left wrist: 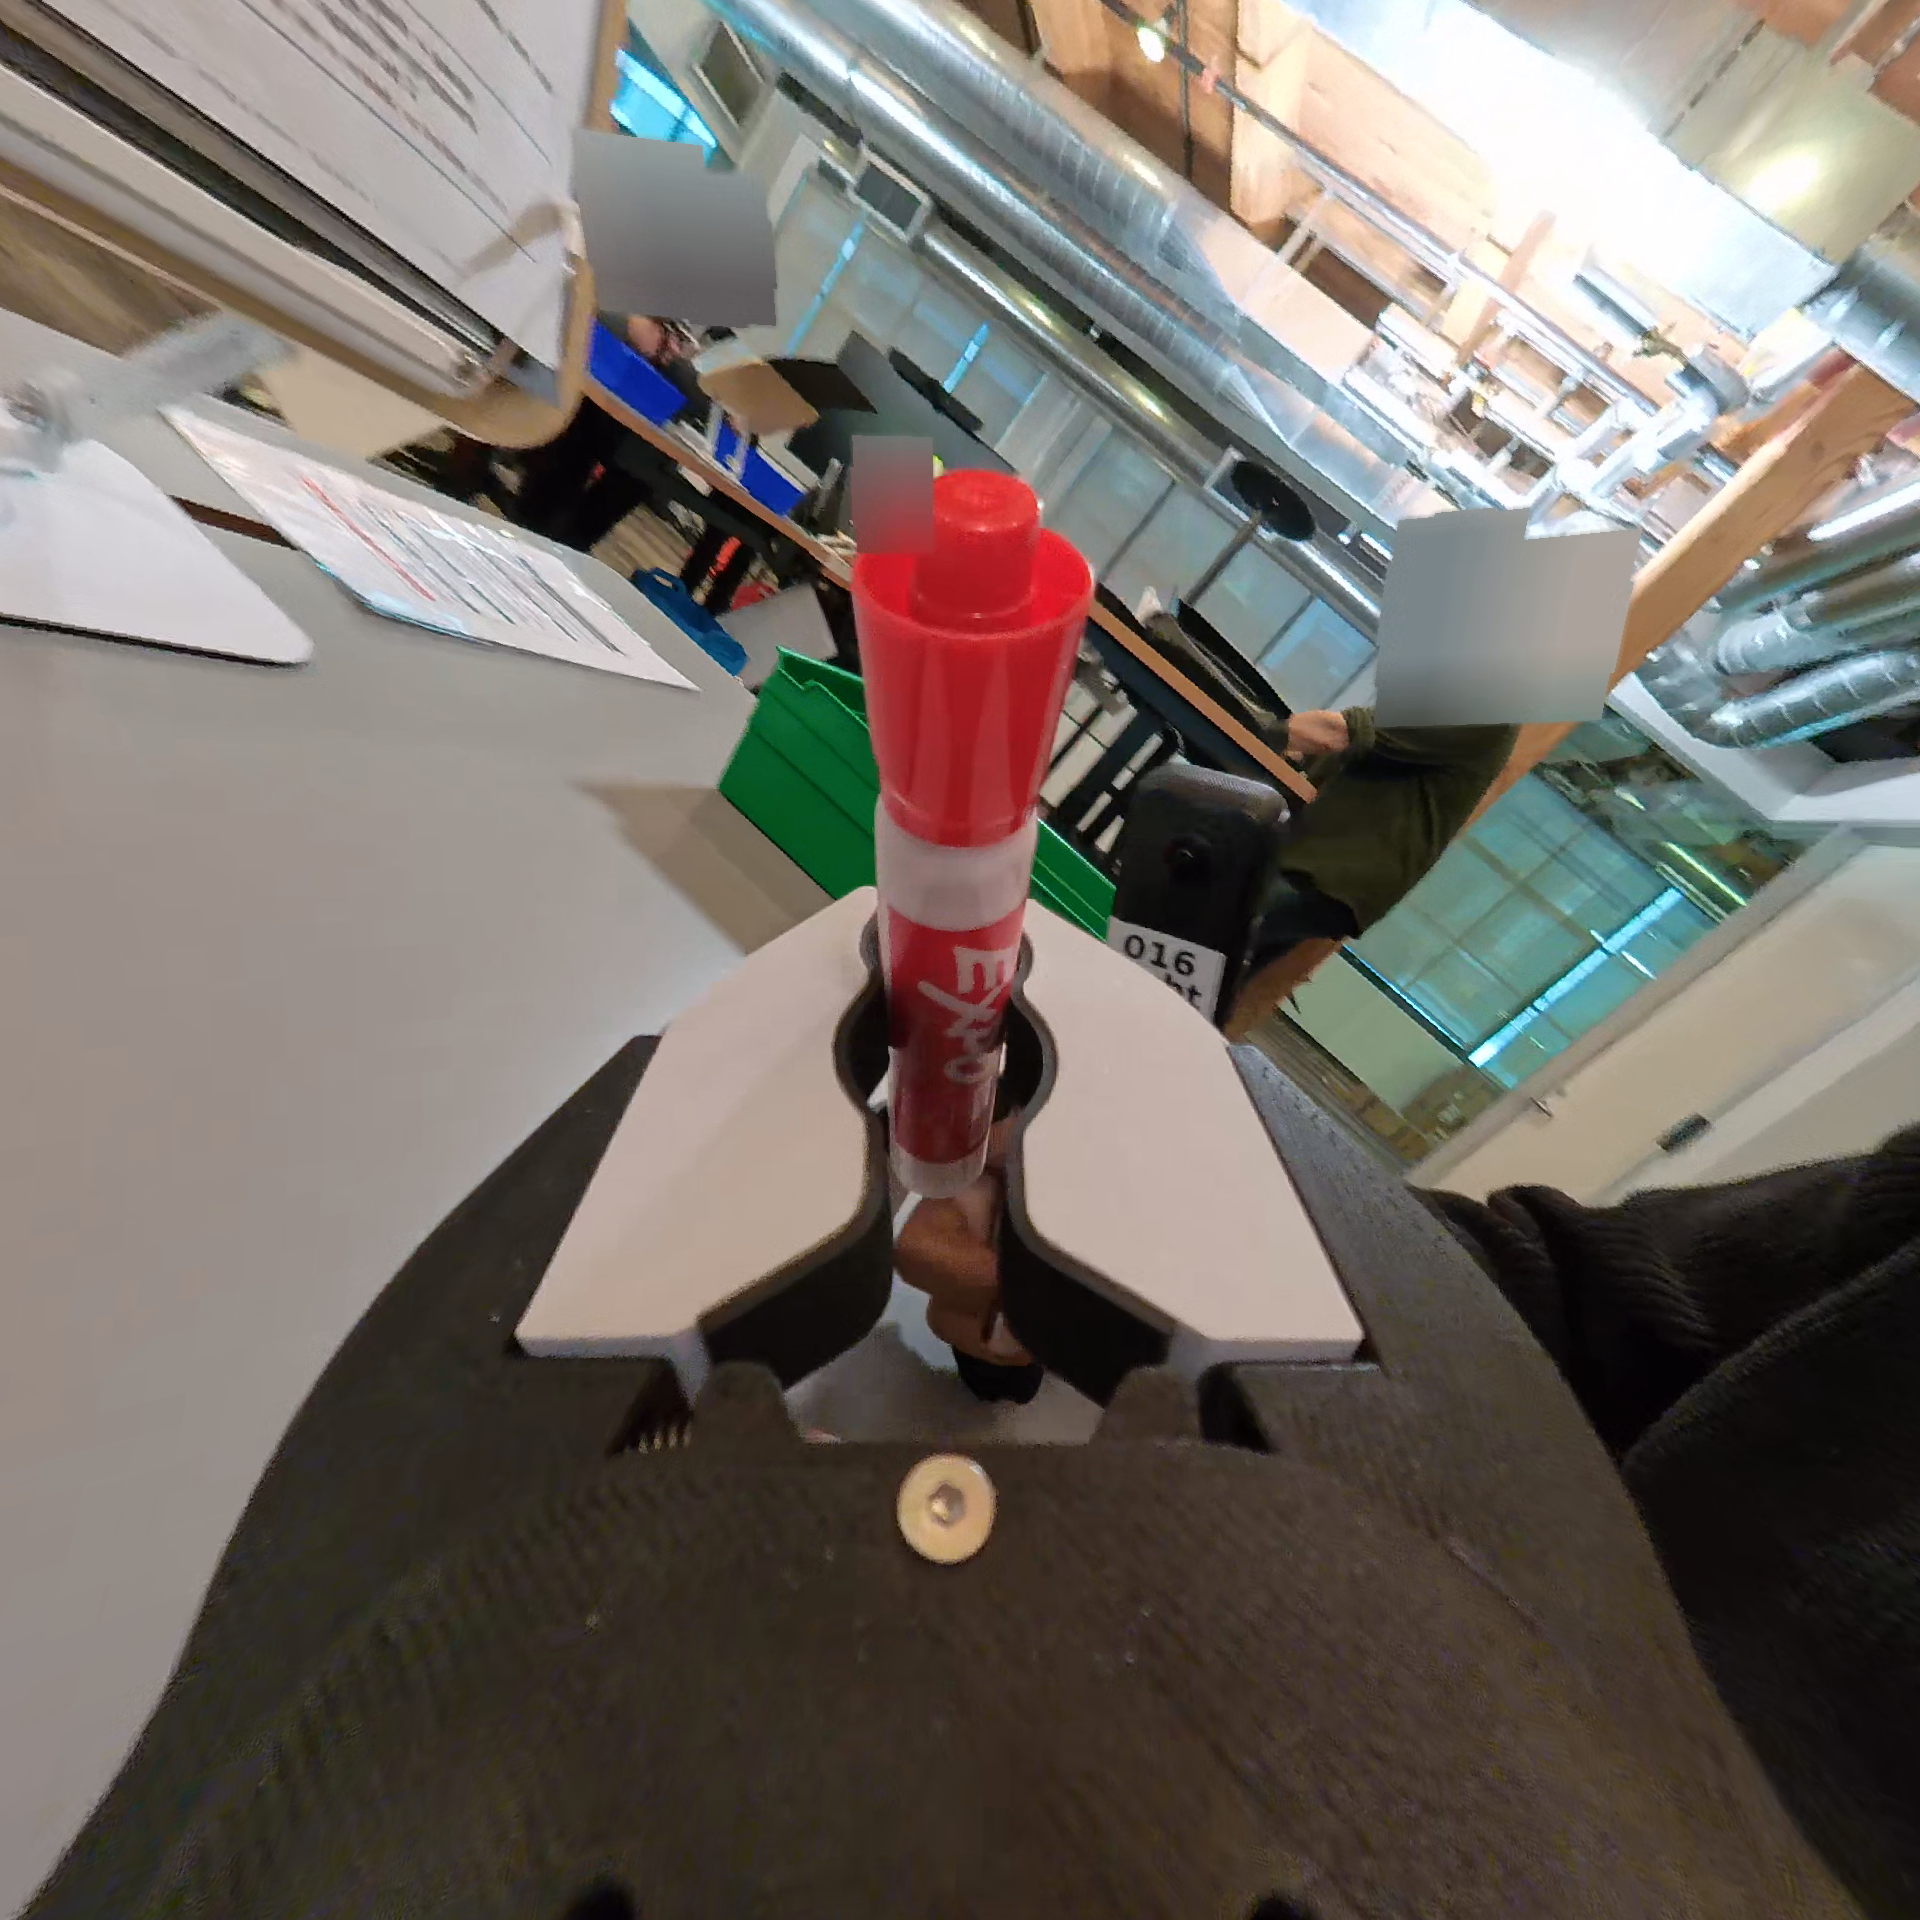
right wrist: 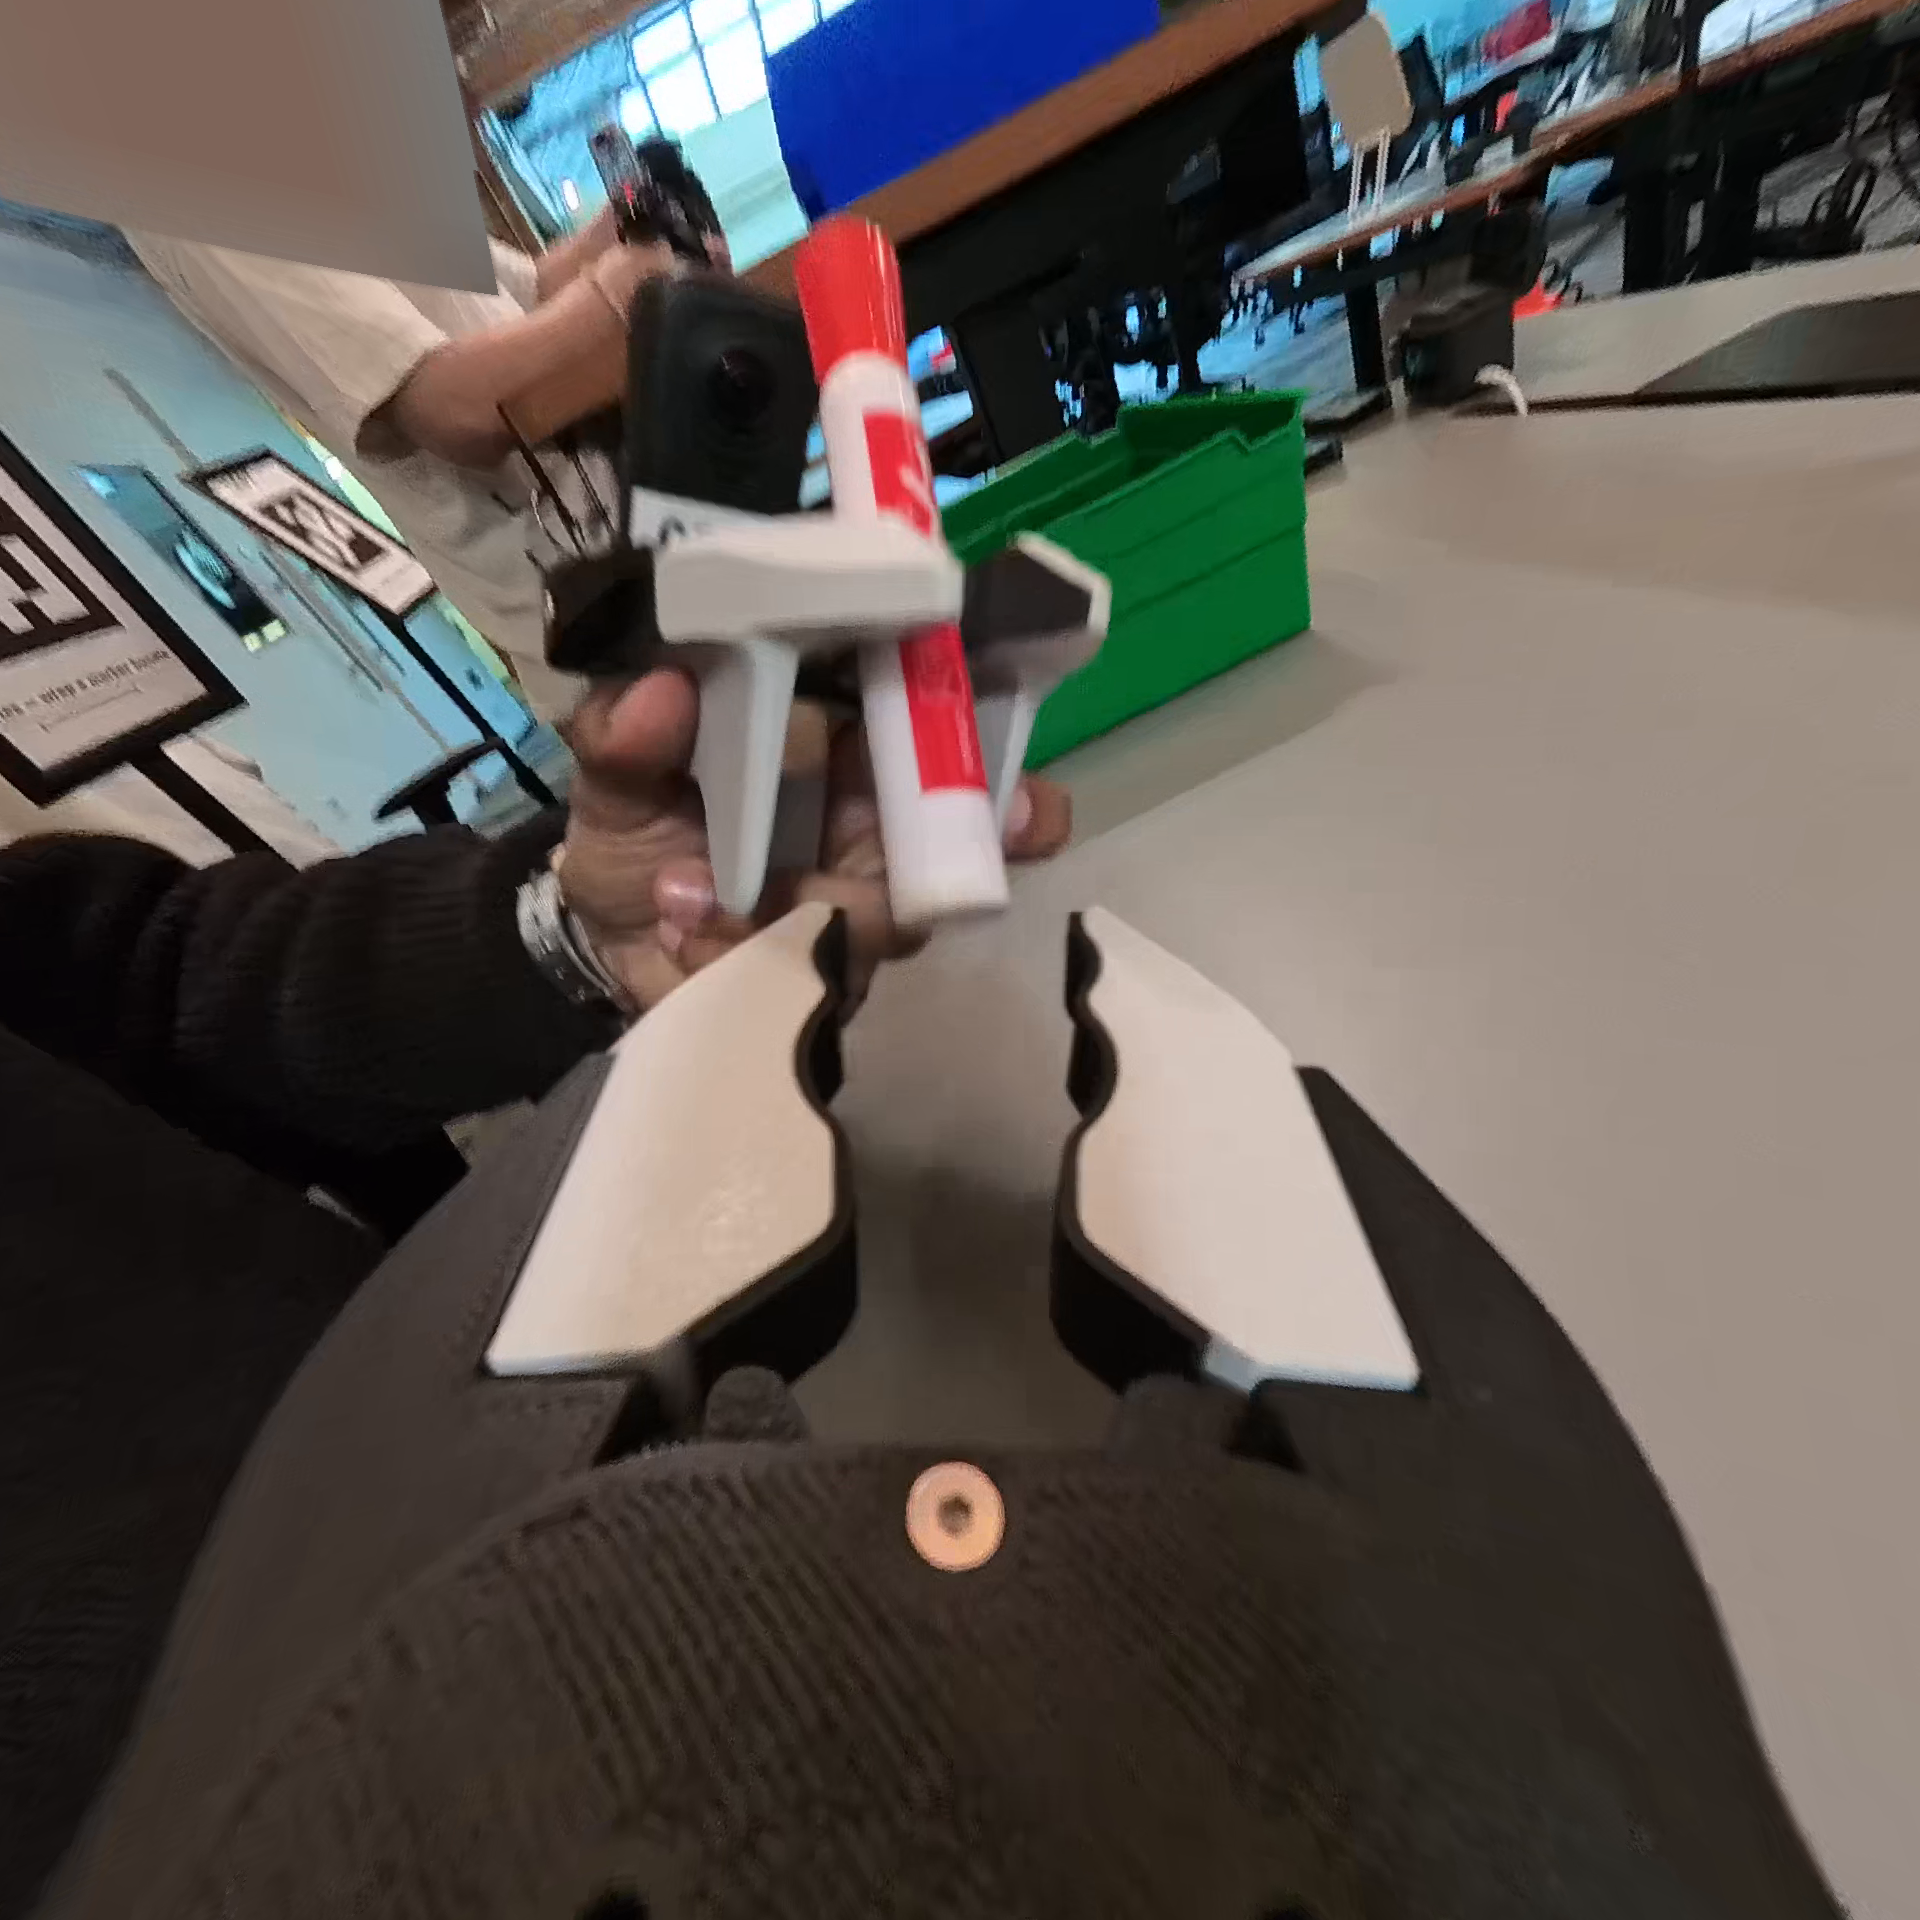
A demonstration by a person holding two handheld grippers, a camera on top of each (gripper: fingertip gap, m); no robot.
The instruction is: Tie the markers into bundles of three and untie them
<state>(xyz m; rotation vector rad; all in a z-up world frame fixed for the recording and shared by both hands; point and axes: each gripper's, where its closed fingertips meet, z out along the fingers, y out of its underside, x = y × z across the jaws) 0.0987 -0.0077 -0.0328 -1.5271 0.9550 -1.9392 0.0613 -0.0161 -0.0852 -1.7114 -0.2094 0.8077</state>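
My left gripper point(left wrist: 945, 935) is shut on a red marker point(left wrist: 961, 790), held upright with its red cap pointing up, raised above the grey table point(left wrist: 312, 935). The same marker point(right wrist: 914, 623) and the left gripper point(right wrist: 935, 592) show in the right wrist view, with a hand around the gripper's handle. My right gripper point(right wrist: 951, 930) is open and empty, just below and in front of the marker's white lower end. No other markers or ties are in view.
A green bin point(right wrist: 1174, 540) stands on the grey table beyond the left gripper; it also shows in the left wrist view point(left wrist: 821, 790). Paper sheets point(left wrist: 436, 551) lie at the table's far left. People and benches are in the background. Left tips to right tips: about 6 cm.
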